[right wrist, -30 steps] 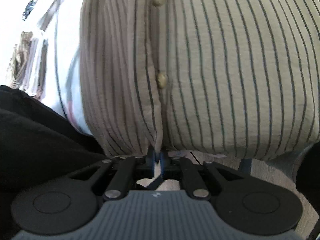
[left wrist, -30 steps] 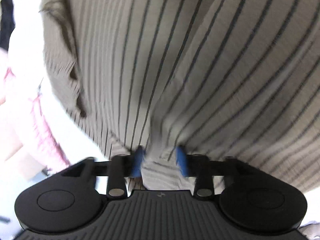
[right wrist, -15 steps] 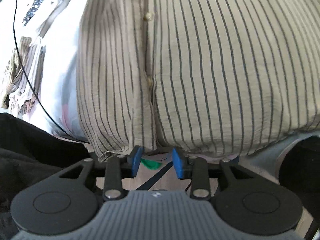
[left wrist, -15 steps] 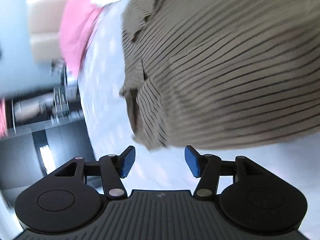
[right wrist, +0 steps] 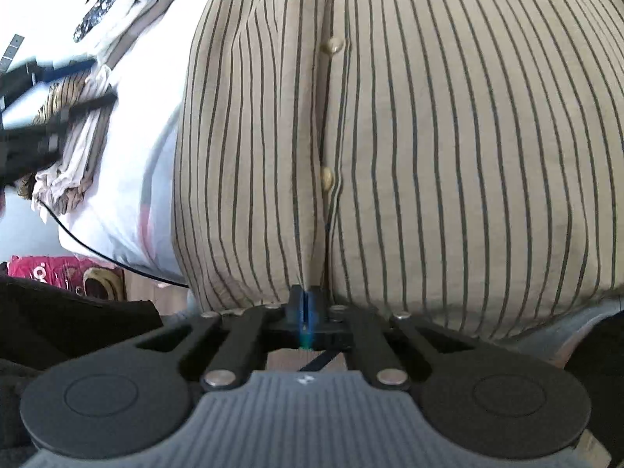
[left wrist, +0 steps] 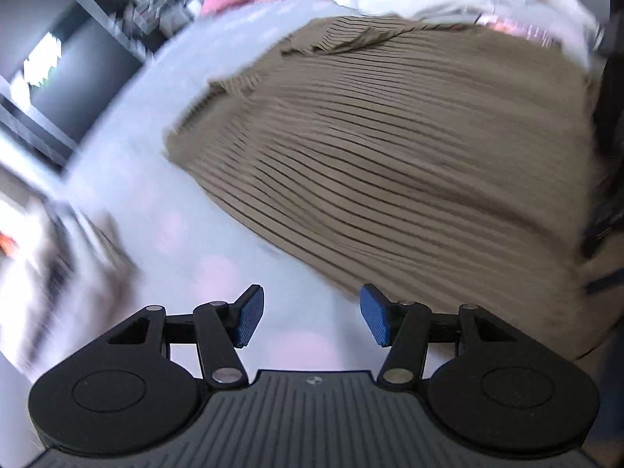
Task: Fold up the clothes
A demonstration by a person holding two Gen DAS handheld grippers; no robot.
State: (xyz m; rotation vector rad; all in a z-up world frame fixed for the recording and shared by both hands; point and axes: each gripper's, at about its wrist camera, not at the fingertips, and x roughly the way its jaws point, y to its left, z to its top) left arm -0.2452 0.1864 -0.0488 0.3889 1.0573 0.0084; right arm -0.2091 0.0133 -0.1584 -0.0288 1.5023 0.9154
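Your left gripper (left wrist: 308, 318) hangs with jaws apart and empty; your right gripper (right wrist: 306, 304) has just closed its jaws on the hem of the beige dark-striped button shirt (right wrist: 429, 136). The shirt lies spread on the pale bed sheet (left wrist: 187, 241), so most folding looks still ahead.

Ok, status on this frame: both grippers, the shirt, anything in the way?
Left gripper open, empty, above the sheet. Right gripper just closed, shut at the striped shirt hem; pinch itself not visible. Shirt spread flat. Black cable beside it, clear.
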